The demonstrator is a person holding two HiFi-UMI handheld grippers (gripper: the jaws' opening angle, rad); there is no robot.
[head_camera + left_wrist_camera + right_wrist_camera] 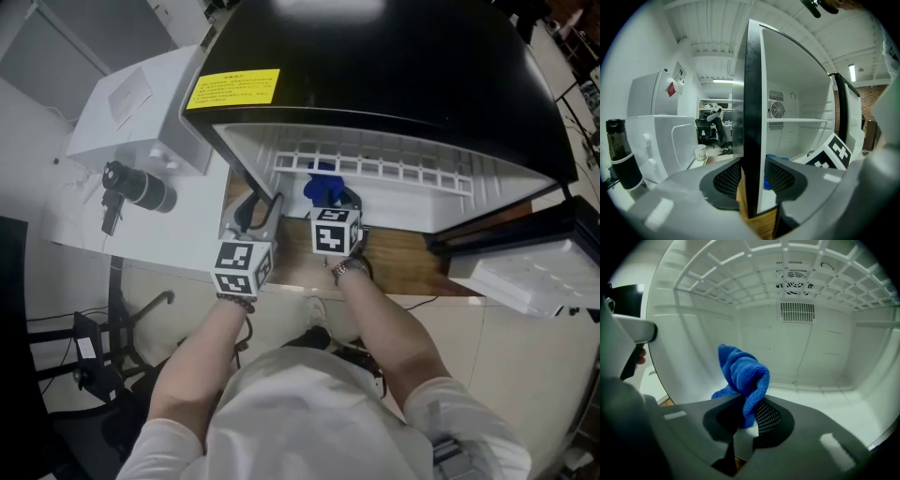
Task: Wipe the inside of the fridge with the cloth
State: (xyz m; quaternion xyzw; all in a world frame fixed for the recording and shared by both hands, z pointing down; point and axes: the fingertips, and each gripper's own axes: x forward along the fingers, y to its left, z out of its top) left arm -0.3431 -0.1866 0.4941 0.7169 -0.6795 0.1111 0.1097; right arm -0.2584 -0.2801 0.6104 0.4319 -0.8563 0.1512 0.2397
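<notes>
There's the right gripper, nearly closed, pinching the blue cloth just inside the fridge, open floor ahead. The left gripper clamps the front edge of its side wall.

My left grey two-jaw gripper clamps the fridge's black-edged side wall; my right gripper pinches the crumpled blue cloth, both bare forearms outstretched.

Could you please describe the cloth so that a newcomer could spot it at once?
Find the black fridge with its white inside. At its open front, the right tool pinches a bunched cloth. It is the only bright blue thing there.
</notes>
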